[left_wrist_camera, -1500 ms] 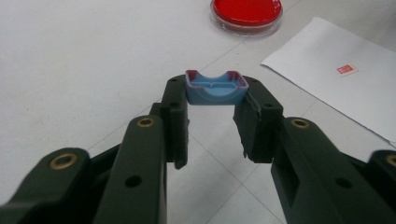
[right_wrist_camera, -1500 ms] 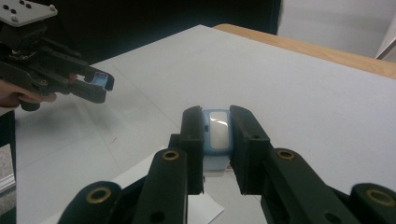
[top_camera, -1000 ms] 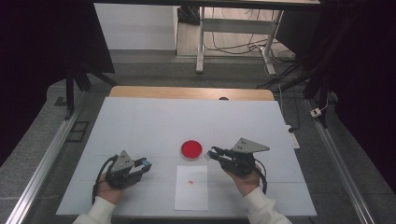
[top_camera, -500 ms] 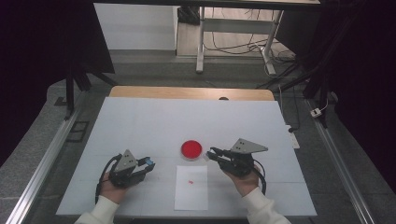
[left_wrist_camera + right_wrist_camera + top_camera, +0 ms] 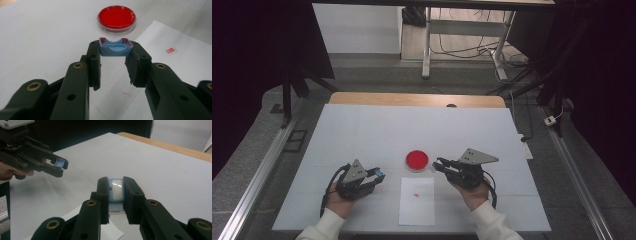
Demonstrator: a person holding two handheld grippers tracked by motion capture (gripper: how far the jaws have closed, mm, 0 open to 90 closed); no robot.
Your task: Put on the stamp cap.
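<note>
We see the left gripper (image 5: 379, 175) in the lower left of the high view, its black jaws pinching a small blue plastic cap (image 5: 115, 47) by its two ends; the cap is a shallow tray with a curved notch and a reddish rim. The right gripper (image 5: 438, 163), lower centre-right, pinches a light blue plastic piece (image 5: 116, 189) with a glossy pale window, rounded at its corners. Between the two grippers, near the middle of the frame, a round clear dish (image 5: 417, 160) with a flat red filling sits on the smooth white desk (image 5: 412, 125). Just below it lies a white paper sheet (image 5: 417, 210) bearing a tiny red mark (image 5: 415, 194).
</note>
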